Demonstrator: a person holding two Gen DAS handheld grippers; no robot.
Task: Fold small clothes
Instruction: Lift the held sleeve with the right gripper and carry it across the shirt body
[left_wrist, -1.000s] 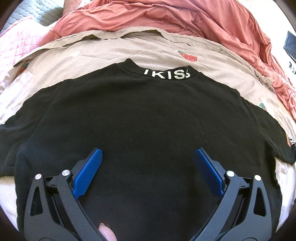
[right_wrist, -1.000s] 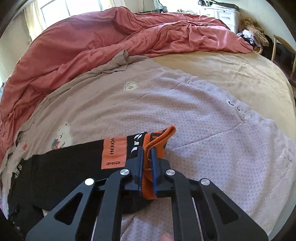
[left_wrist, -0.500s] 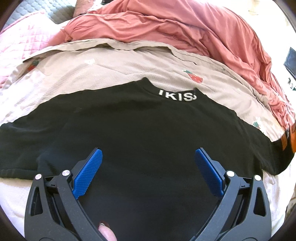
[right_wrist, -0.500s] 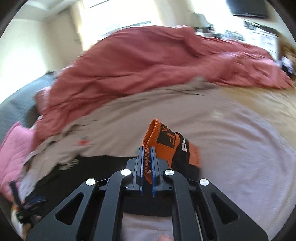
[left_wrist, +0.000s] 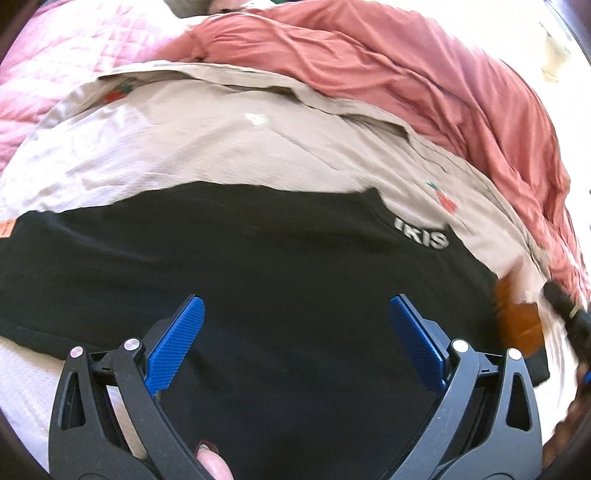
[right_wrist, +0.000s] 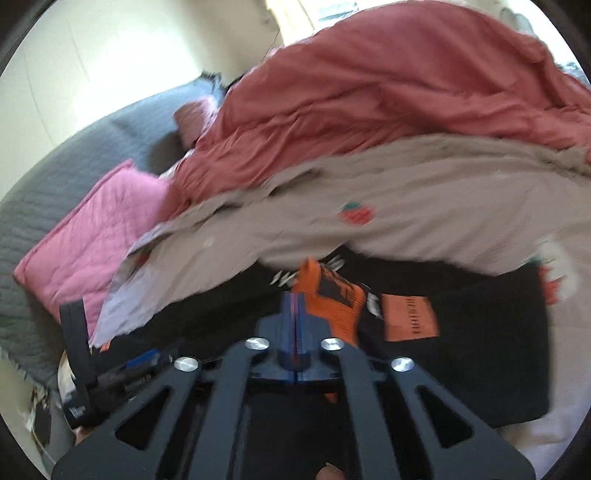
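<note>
Black shirt (left_wrist: 258, 295) flat on bed blanket (left_wrist: 221, 140). Right gripper (right_wrist: 297, 306) fingers clamped on orange sleeve cuff (right_wrist: 328, 295), carrying it over shirt body, likely sleeve fold. Left gripper (left_wrist: 295, 343) fingers wide, empty, above shirt middle.

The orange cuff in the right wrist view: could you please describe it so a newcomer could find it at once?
On the beige blanket lies a black shirt. At its sleeve end, the ribbed orange cuff is pinched in the right gripper. Unlike the flat orange patch beside it, it is knitted, bunched and lifted.
</note>
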